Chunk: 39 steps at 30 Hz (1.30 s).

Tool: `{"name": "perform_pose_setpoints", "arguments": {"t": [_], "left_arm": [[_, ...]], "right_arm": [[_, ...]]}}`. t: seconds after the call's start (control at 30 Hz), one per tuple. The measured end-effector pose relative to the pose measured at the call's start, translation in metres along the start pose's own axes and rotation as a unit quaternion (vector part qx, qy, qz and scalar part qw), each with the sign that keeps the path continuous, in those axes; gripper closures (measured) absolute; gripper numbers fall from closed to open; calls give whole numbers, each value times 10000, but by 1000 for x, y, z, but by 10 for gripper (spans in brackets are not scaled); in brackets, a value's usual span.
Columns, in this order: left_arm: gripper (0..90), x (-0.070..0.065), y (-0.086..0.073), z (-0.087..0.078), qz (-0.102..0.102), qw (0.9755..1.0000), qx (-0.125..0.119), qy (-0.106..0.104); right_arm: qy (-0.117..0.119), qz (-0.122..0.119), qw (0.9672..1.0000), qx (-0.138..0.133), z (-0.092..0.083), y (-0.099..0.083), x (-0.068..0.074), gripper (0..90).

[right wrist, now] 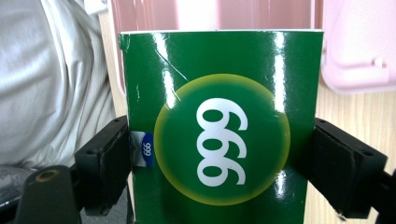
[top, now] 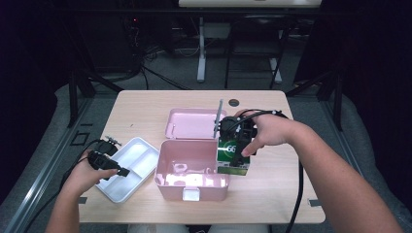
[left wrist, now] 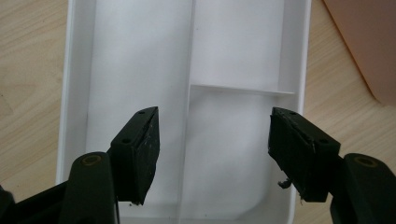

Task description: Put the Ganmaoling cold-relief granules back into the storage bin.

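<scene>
The right gripper (top: 235,151) clamps a green box (top: 232,156) at the pink case's (top: 192,182) three o'clock edge. At nine o'clock, the left gripper (top: 121,171) hangs open over the white tray (top: 127,187).

Left forearm enters from the lower left, hand wrapped round the left gripper (top: 110,165), which points toward the right gripper and slightly down. Its jaws stand wide apart with nothing between the pads (left wrist: 144,154). Right forearm reaches in from the lower right, wrist bent inward, hand on top of the right gripper (top: 232,153), which points down and back toward the person. Its jaws stand wide, pads pressed on both sides of a green box (right wrist: 219,126).
</scene>
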<state>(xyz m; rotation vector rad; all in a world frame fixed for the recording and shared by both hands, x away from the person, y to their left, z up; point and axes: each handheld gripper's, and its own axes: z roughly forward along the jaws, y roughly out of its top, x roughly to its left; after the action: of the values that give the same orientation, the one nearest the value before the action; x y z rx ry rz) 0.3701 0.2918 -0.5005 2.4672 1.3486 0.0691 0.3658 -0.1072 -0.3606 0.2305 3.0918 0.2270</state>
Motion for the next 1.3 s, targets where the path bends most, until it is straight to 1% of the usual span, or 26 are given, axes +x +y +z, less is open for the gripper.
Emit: {"name": "perform_pose_setpoints", "arguments": {"t": [0.03, 0.07, 0.1, 0.17, 0.2, 0.27, 0.33, 0.37, 0.4, 0.53, 0.73, 0.8, 0.83, 0.93, 1.0, 1.1, 1.17, 1.3], "left_arm": [[344, 0, 0, 0, 0, 10000, 0, 0], [344, 0, 0, 0, 16, 10000, 14, -8], [344, 0, 0, 0, 16, 10000, 14, -8], [344, -1, 0, 1, 23, 10000, 4, -2], [344, -1, 0, 1, 33, 10000, -14, -1], [344, -1, 0, 0, 38, 10000, -9, -7], [344, -1, 0, 0, 15, 10000, -26, -13], [344, -1, 0, 0, 15, 10000, -26, -13], [344, 0, 0, 0, 17, 10000, -15, -9], [344, 0, 0, -1, -2, 10000, -39, -12], [344, 0, -1, -2, -3, 10000, -44, -11], [344, 1, -1, -2, 28, 10000, -40, -5], [344, 1, -1, -2, 15, 10000, -43, -12], [344, 1, -1, -2, 0, 10000, -43, -7], [344, 1, -1, -2, 1, 10000, -38, -5], [344, 2, -1, -2, -1, 10000, -35, -13], [344, 2, -1, -2, -15, 10000, -38, -10], [344, 2, -1, -2, -22, 10000, -37, -17]], "right_arm": [[0, 0, 10000, 0, 0, 0, 0, 155], [2, -43, 10000, -9, 1, 8, 1, 155], [2, -43, 10000, -9, 1, 8, 1, 155], [12, -88, 9999, -47, 2, 15, 2, 155], [22, -115, 9999, -57, 4, 22, 3, 155], [33, -112, 9999, -57, 5, 25, 3, 155], [52, -178, 9998, -28, 9, 34, 4, 155], [52, -178, 9998, -28, 9, 34, 4, 155], [58, -191, 9998, -21, 11, 40, 5, 155], [55, -241, 9997, -57, 13, 47, 5, 155], [-5, -258, 9997, -25, 16, 49, 5, 155], [-41, -290, 9996, -5, 19, 49, 4, 154], [-89, -314, 9995, 13, 21, 48, 3, 154], [-115, -316, 9994, 39, 25, 48, 2, 154], [-113, -288, 9995, 40, 31, 46, 0, 154], [-81, -255, 9996, 17, 36, 45, -2, 153], [-61, -258, 9996, 21, 45, 44, -3, 153], [-16, -345, 9993, 126, 57, 44, -2, 153]]}}
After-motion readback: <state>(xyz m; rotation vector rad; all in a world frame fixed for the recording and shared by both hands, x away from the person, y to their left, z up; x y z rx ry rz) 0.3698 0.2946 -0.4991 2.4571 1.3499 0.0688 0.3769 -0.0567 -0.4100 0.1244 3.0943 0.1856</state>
